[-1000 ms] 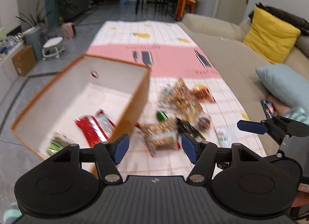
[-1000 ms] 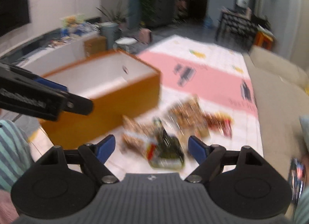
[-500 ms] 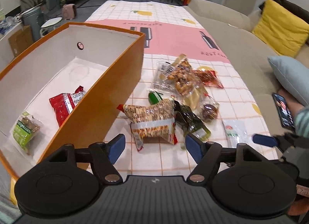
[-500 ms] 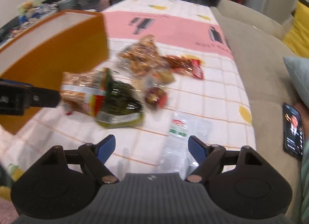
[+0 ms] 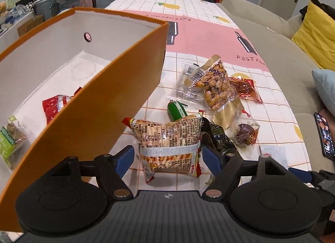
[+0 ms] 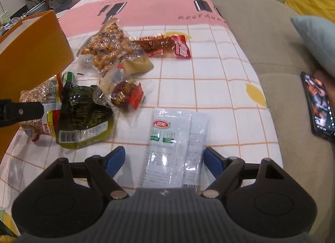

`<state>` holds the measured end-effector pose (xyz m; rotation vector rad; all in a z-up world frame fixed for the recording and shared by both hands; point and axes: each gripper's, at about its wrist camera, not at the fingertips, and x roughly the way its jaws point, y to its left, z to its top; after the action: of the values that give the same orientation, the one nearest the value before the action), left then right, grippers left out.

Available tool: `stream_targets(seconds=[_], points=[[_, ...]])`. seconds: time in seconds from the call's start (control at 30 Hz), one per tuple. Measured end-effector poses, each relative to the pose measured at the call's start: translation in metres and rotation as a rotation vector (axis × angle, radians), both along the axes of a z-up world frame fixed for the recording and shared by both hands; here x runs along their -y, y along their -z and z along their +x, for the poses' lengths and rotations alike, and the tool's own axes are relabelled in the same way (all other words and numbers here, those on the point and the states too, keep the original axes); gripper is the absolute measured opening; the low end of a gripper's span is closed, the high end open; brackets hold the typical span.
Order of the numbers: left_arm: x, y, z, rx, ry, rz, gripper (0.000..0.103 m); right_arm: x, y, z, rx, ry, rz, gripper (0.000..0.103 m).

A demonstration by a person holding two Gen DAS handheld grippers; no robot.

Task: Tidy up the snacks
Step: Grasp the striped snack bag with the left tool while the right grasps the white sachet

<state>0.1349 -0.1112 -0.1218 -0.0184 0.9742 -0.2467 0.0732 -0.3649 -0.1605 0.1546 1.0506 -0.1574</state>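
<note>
A: Left gripper (image 5: 168, 160) low over the table, jaws spread wide around the bag of cracker sticks (image 5: 168, 139), just been opening further, pads clear of the wrapper on both sides. Nothing held yet.

B: Right gripper (image 6: 164, 161) likewise gaping, straddling the pale twin sachet (image 6: 174, 144) lying flat on the checked tablecloth (image 6: 219, 96). No contact there either, by the look of it.

A: Advice for the left: settle lower, centre on the band round the bag's middle, then squeeze gently. Puffy bag, slippery film, likely to squirt out if pinched near an edge.

B: And for the right: flat packet, little to bite on. Better to tilt one finger under a long edge, or pinch across the narrow width. Tablecloth could bunch up if pressed hard.

A: Just beyond the cracker bag, a dark green packet (image 6: 83, 117) touching it on the right, and a small green one (image 5: 177, 112) behind. Worth lifting straight up to avoid dragging neighbours.

B: Further out, a red-wrapped sweet (image 6: 127, 94), then the bag of nuts (image 5: 216, 84) resting on clear wrappers, and a red strip packet (image 6: 165, 45) behind.

A: Orange box (image 5: 117, 88) standing on the left, right beside the cracker bag. Already inside: a red packet (image 5: 55, 107) and a green-labelled one (image 5: 10, 138). Short carry over the near wall, probably.

B: Far end: bare pink cloth.
</note>
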Motion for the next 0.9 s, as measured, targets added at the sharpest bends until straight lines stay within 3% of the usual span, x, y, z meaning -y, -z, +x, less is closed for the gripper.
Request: stream_targets(seconds=[0.17, 0.5, 0.73, 0.9], points=[[0.004, 0.008, 0.006, -0.014, 0.009, 0.019, 0.087, -0.004, 0.000, 0.003, 0.009, -0.007, -0.024, 0.079], [0.000, 0.017, 0.015, -0.042, 0.005, -0.005, 0.086, -0.016, -0.002, 0.001, 0.045, -0.073, -0.058, 0.053], [-0.002, 0.015, 0.014, -0.033, 0.022, -0.017, 0.068, -0.023, -0.004, -0.001, 0.055, -0.108, -0.039, 0.049], [-0.006, 0.011, 0.011, -0.025, 0.024, -0.017, 0.062, -0.026, -0.006, -0.003, 0.056, -0.121, -0.030, 0.047]])
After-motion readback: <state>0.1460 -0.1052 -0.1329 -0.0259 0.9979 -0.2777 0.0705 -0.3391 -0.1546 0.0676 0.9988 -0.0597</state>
